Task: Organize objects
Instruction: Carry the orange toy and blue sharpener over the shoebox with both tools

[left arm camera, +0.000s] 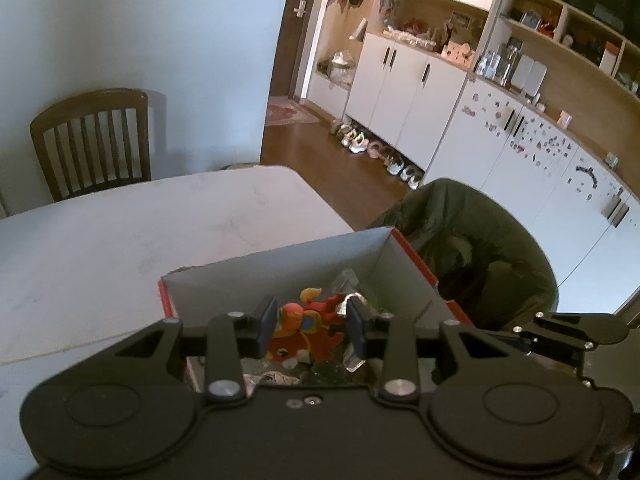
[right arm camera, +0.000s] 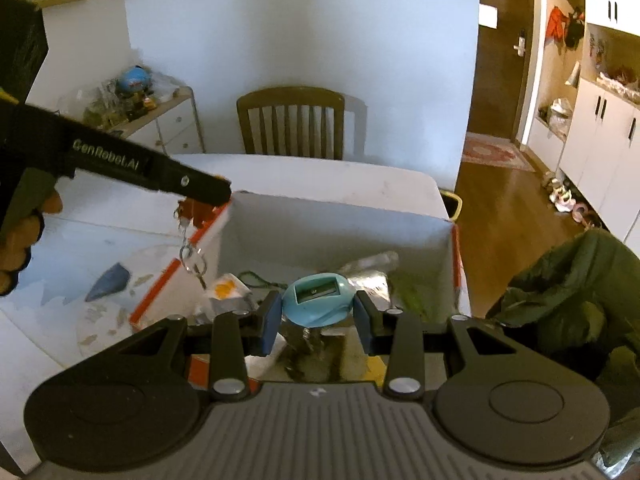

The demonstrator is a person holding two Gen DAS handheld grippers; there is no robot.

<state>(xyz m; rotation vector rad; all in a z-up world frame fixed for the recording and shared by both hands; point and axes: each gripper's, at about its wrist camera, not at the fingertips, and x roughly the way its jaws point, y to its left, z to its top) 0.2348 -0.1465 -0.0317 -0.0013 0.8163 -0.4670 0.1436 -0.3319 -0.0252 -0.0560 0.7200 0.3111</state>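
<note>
Here, both grippers work over an open cardboard box (right arm camera: 336,216) standing on the white surface (left arm camera: 120,240). The right gripper (right arm camera: 318,320) is clamped on a light-blue pencil sharpener (right arm camera: 318,300), blade slot facing up, held above the clutter inside the box: wrappers, a cord, crumpled plastic.

The left gripper (left arm camera: 312,326) seems to be pinching an orange-red fish toy (left arm camera: 304,328); its own camera shows the toy sitting between the pads, though contact on both sides is hard to confirm. From the right camera, the same gripper (right arm camera: 208,196) hangs at the box's left rim with something orange in it and a metal keyring (right arm camera: 194,258) dangling below, so the toy is probably lifted clear of the box floor.

Judgement: items are being sorted out of, or into, the box; which way cannot be told.

For the step in hand:
- Keep the sharpener level so shavings stay inside.
- Move one hand at a time; both crowd the same opening.
- Lift the toy straight up until the keyring passes the rim, or it may snag the cardboard edge.
- Set each item down well apart on the bare surface to the left.
</note>
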